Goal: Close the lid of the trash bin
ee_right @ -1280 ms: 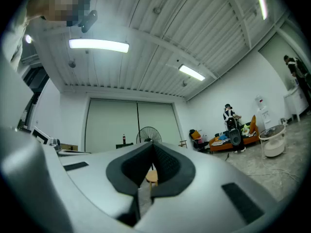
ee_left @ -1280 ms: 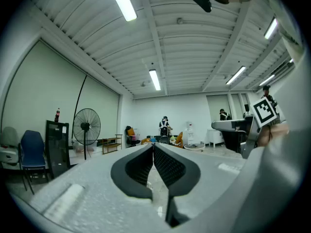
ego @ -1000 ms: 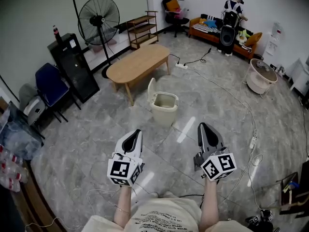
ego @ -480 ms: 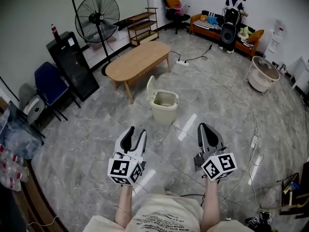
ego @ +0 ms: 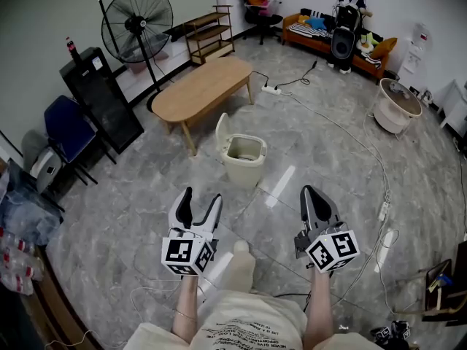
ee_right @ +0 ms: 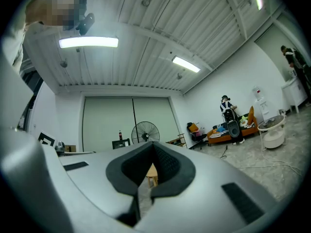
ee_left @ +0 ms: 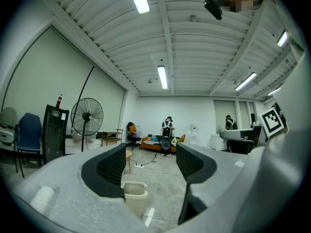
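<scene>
The cream trash bin stands on the tiled floor ahead of me, its lid tipped up at its left side and its mouth uncovered. My left gripper is held well short of the bin with its jaws opening and nothing between them. In the left gripper view the bin shows low between the spread fingers of my left gripper. My right gripper hangs to the right of the bin, shut and empty. In the right gripper view the pads of my right gripper touch.
A wooden oval table stands just behind the bin, with a floor fan, a black cabinet and a blue chair to the left. Cables and a power strip cross the floor at right. My leg shows below.
The left gripper's jaws have spread from shut to wide apart. Both grippers and my view have drifted toward the bin, and my leg has come into sight between the arms.
</scene>
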The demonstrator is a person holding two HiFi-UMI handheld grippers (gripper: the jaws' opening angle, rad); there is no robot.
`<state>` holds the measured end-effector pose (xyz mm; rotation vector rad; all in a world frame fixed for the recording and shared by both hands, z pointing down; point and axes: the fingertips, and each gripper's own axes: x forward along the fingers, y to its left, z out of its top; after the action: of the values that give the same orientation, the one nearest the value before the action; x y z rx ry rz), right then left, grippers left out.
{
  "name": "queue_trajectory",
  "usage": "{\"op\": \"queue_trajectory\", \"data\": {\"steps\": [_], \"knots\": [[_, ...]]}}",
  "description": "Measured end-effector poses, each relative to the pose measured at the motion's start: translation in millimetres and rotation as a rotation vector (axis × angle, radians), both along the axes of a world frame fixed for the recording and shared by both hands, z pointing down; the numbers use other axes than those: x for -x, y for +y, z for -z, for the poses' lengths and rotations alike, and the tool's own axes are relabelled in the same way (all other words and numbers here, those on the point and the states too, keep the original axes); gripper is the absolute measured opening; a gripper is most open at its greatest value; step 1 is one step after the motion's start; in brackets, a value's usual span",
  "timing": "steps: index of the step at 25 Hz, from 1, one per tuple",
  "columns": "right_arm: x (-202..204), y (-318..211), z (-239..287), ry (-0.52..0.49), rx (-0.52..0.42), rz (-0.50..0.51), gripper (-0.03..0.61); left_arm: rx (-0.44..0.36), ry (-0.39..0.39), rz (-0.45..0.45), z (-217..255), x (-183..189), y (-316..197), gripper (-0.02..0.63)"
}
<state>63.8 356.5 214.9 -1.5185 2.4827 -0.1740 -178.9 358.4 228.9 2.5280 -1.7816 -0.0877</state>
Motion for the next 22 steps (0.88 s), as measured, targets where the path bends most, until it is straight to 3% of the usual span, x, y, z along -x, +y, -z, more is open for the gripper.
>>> {"op": "queue_trajectory", "data": {"steps": [22], "knots": [[28.9,-208.5,-15.1,0.029,0.049,-0.017,0.005,0.094,-0.013,-0.049,-30.1,24.4,-213.4,0.324]]}}
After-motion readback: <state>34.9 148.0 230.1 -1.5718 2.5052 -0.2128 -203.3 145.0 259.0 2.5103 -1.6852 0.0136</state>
